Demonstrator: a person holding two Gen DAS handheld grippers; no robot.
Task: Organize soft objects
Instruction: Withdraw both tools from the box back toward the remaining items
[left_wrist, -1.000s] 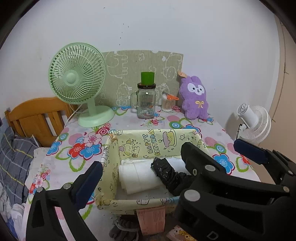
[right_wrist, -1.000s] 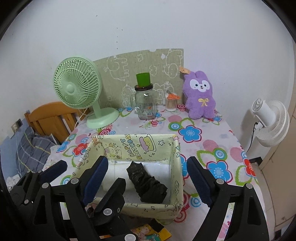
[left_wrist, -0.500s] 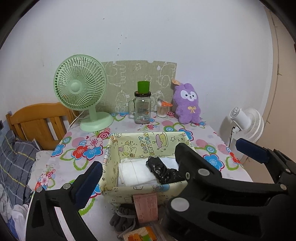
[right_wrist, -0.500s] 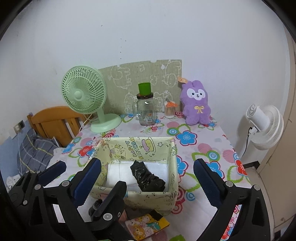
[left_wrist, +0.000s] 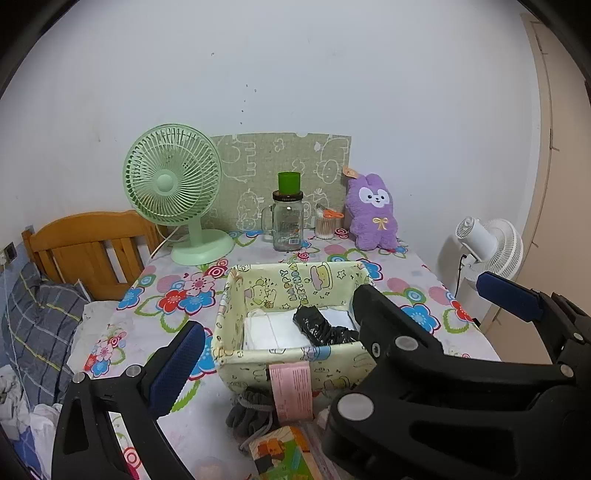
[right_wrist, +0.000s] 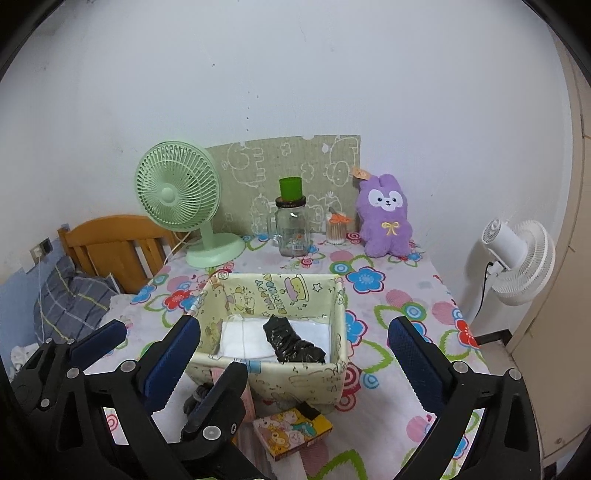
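Two soft items — black crumpled cloth (right_wrist: 291, 341) on folded white cloth (right_wrist: 243, 338) — lie inside the pale-yellow cartoon-print fabric bin (right_wrist: 295, 380). Flowered tablecloth (right_wrist: 399, 295) around it is open. Right gripper (right_wrist: 291, 354) has just been opening, empty; left gripper (left_wrist: 340, 325) spread, both angled downward.

A plain white wall (right_wrist: 295, 74) rose behind the table (right_wrist: 413, 295), which wore a bright flowered cloth. A green patterned board (right_wrist: 258, 166) leaned against that wall at the far edge. To the left stood a wooden headboard (right_wrist: 110, 243) with a grey checked pillow (right_wrist: 70, 302) near it. At the right, a white fan (right_wrist: 517, 258) stood beside a beige door frame (left_wrist: 546, 147). The light was even and soft.
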